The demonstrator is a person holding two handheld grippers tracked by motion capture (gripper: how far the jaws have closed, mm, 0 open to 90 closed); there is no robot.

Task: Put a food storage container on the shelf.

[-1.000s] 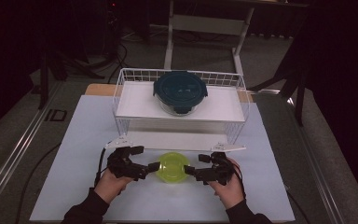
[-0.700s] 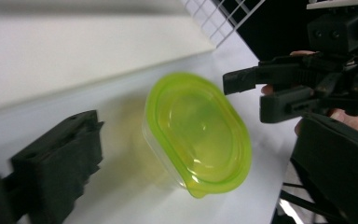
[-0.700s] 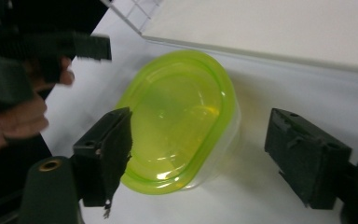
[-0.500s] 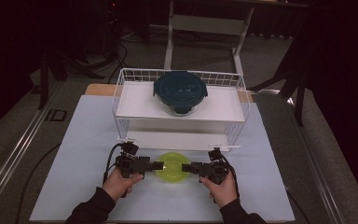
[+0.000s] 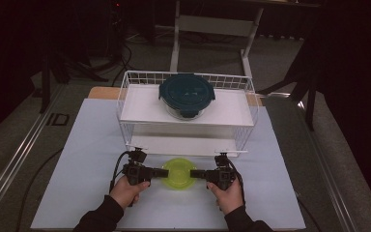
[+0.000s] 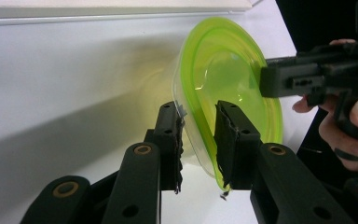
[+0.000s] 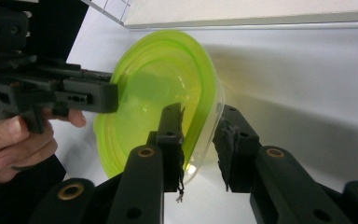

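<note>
Both hand-held grippers clamped on green bowl, wire rack with lidded container just behind.

My table has a white top, and a strip of bare wood shows at its far edge. On it, toward the back, stands a white wire rack whose upper shelf carries a round container with a dark teal lid. Just in front of the rack, at my near side, the yellow-green bowl sits on the white surface.
</note>
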